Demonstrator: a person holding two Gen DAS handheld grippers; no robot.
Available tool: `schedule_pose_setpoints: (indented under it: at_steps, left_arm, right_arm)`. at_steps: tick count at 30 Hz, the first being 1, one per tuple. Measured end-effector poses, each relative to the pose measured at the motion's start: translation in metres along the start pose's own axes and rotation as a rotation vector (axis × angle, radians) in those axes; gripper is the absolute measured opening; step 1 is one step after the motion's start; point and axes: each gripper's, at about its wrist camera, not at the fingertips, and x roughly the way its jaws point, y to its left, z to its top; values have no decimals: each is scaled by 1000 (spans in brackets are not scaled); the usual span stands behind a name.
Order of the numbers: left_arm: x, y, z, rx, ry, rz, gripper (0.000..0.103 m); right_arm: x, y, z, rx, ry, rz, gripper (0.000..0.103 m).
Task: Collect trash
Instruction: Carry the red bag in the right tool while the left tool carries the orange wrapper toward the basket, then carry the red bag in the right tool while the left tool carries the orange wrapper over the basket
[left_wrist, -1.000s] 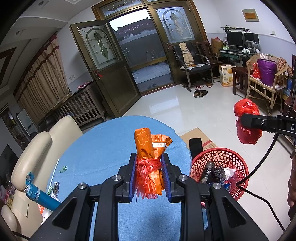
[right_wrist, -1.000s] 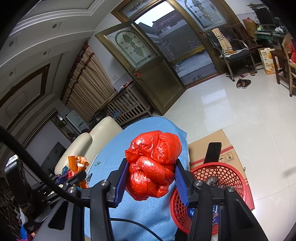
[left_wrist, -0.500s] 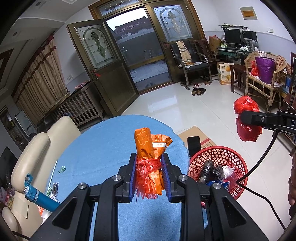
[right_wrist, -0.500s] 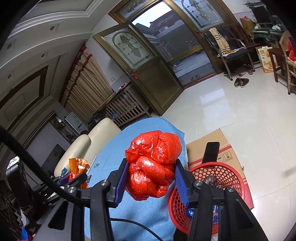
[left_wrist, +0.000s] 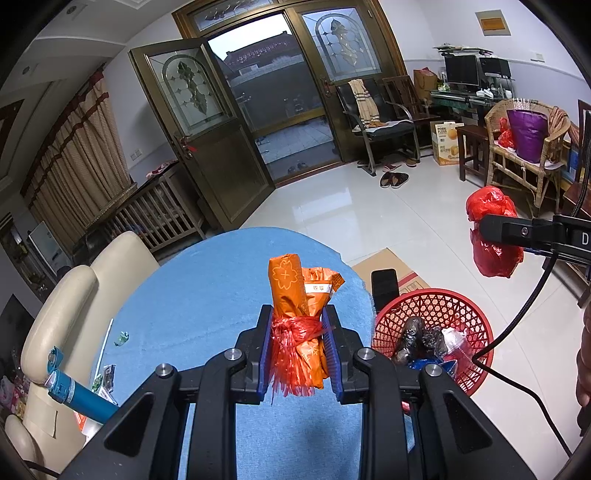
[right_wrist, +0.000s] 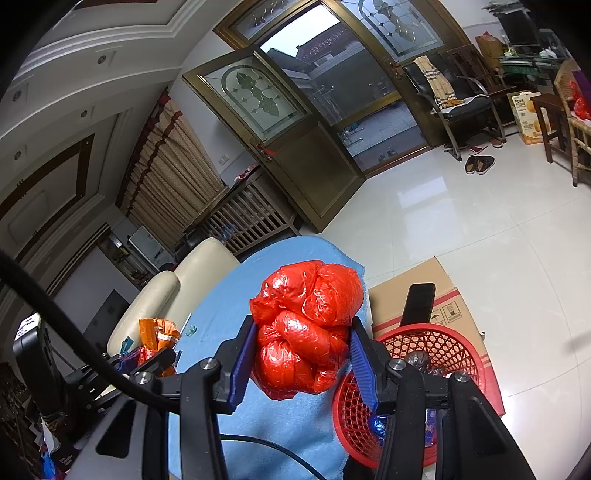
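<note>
My left gripper (left_wrist: 297, 317) is shut on a bundle of orange wrappers (left_wrist: 291, 291) tied with red plastic, held upright above the blue-clothed table (left_wrist: 207, 288). My right gripper (right_wrist: 303, 332) is shut on a knotted red plastic bag (right_wrist: 306, 317), its blue pads pressing both sides. A red mesh basket (right_wrist: 424, 343) with several pieces of trash in it stands on the floor by the table's edge, just right of and below the bag. In the left wrist view the red bag (left_wrist: 487, 203) hangs high over the floor, right of the basket (left_wrist: 436, 314).
A flat cardboard box (left_wrist: 388, 262) and a black phone (left_wrist: 384, 288) lie behind the basket. A blue tube (left_wrist: 74, 391) and small scraps (left_wrist: 120, 338) sit at the table's left, beside a cream chair (left_wrist: 74, 295). A black cable (left_wrist: 517, 325) trails past the basket.
</note>
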Motion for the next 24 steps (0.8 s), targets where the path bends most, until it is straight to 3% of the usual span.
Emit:
schedule_pose_setpoints:
  at_steps: [24]
  left_arm:
    - [12, 4, -2, 13, 15, -19, 28]
  right_arm:
    - [0, -7, 0, 19, 2, -5, 51]
